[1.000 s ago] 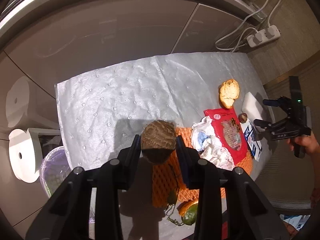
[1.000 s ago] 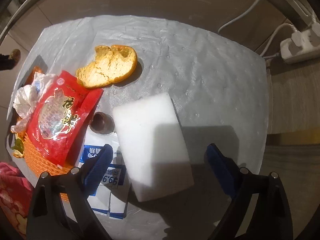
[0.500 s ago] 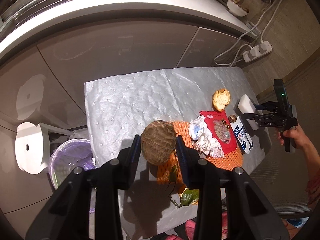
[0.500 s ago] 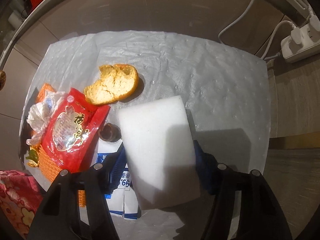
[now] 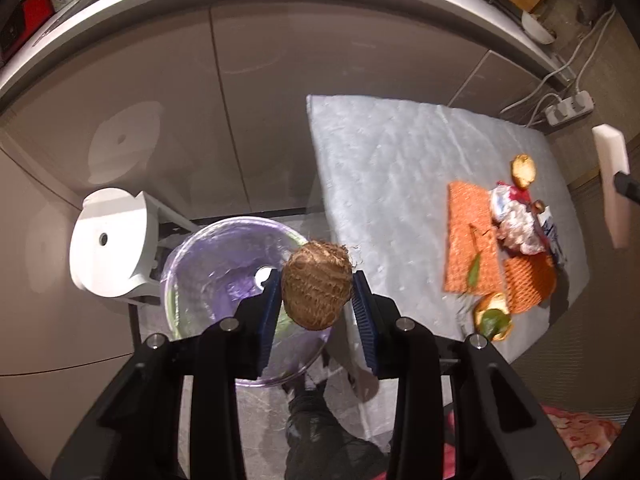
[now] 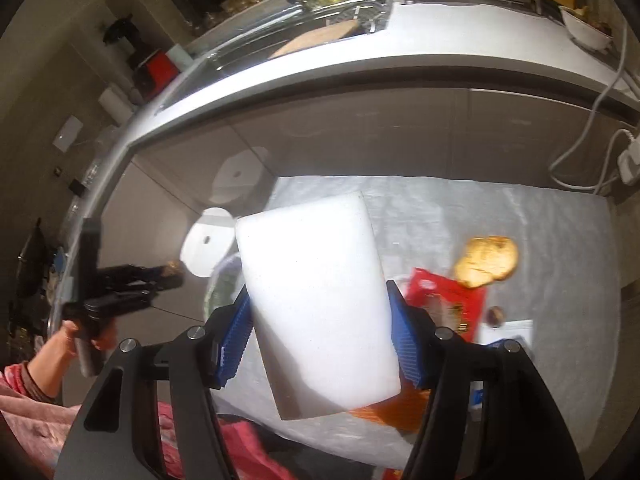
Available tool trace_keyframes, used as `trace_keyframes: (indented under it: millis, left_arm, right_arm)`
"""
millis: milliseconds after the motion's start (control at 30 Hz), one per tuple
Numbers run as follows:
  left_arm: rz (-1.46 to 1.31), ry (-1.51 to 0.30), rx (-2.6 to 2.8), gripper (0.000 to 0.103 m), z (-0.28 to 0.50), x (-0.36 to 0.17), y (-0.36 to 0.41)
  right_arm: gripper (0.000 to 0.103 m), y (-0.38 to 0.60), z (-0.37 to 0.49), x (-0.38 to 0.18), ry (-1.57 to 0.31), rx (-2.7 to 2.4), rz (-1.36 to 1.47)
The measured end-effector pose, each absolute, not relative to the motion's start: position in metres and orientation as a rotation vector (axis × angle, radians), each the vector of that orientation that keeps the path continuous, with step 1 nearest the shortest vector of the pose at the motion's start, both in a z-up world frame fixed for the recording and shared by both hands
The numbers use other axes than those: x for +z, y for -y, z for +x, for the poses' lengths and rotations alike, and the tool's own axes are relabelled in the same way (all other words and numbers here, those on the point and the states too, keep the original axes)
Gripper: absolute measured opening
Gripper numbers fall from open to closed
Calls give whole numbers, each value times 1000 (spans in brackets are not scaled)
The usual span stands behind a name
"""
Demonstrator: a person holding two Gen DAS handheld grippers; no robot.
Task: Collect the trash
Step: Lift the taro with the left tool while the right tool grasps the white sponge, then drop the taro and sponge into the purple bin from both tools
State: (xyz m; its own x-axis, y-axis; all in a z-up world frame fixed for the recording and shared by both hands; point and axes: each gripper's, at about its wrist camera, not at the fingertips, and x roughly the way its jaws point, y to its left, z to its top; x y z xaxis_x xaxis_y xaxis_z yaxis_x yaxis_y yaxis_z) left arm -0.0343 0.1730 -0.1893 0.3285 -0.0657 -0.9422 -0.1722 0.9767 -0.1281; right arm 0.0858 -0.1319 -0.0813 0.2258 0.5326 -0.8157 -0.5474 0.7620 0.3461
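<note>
My left gripper (image 5: 317, 294) is shut on a brown hairy coconut-like ball (image 5: 317, 283) and holds it above the rim of a purple-lined trash bin (image 5: 224, 264) beside the table. My right gripper (image 6: 320, 332) is shut on a white foam block (image 6: 316, 300), lifted above the table; the block also shows in the left wrist view (image 5: 612, 184). On the silver mat (image 5: 392, 184) lie orange netting (image 5: 472, 248), crumpled tissue (image 5: 516, 220), a red snack packet (image 6: 452, 300), orange peel (image 6: 486, 266) and a small brown nut (image 6: 496, 316).
A white stool (image 5: 112, 240) stands left of the bin. A peel piece with a green leaf (image 5: 492, 320) lies near the table's front edge. A blue-white carton (image 5: 554, 232) lies at the right. A power strip (image 5: 570, 106) and cables sit behind. Cabinets and counter lie beyond.
My left gripper carried the brown ball left, off the table to above the bin. My right gripper closed on the white block and lifted it off the mat.
</note>
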Motion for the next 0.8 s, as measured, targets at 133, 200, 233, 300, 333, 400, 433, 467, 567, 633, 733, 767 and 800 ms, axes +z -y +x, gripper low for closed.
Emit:
trace_keyframes:
  millis: [133,200,233,300,333,400,433,467,567,633,733,767,800]
  left_arm:
    - [-196,-1287,93,35,-47,-222,-196]
    - [-198,-1309,95,35,-49,-238,-206]
    - [-193,-1321,96,35,-50,-246,-209]
    - [-181,-1344,91,35,-50,-261,-214]
    - [-175,-1360,89,35,-48,-268,-216]
    - [-164,-1390,78,35,-47,-279,-217]
    - [-156,-1399,77,36,-46,-283,-217]
    - [-153,-1404,71,39,-44,-285,-217]
    - [-156,-1395,59,50,-43,-283,-217]
    - [-150,-1381,51,56,-43,-276,-216]
    - [-141,-1350,40,62,-46,-260,-214]
    - [-144,-1340,38,64,-48,-254,-213]
    - [-147,-1328,39,67,-52,-246,-213]
  right_arm:
    - [63,77,63,-81,-1135,807,-18]
    - [63,54,53,-86,-1158,821,-38]
    - [63,44,49,-88,-1168,826,-53]
    - [63,27,40,-91,-1183,830,-81]
    - [63,22,33,-93,-1189,830,-91]
    - [63,12,28,-97,-1202,824,-101]
    - [63,12,25,-100,-1209,821,-102]
    - [63,11,24,-102,-1214,817,-102]
    - [63,8,22,-108,-1229,807,-103]
    - [64,6,22,-111,-1235,802,-112]
    - [64,-1,23,-118,-1246,802,-118]
    - [64,-5,24,-121,-1249,804,-126]
    - [64,-9,26,-124,-1255,809,-134]
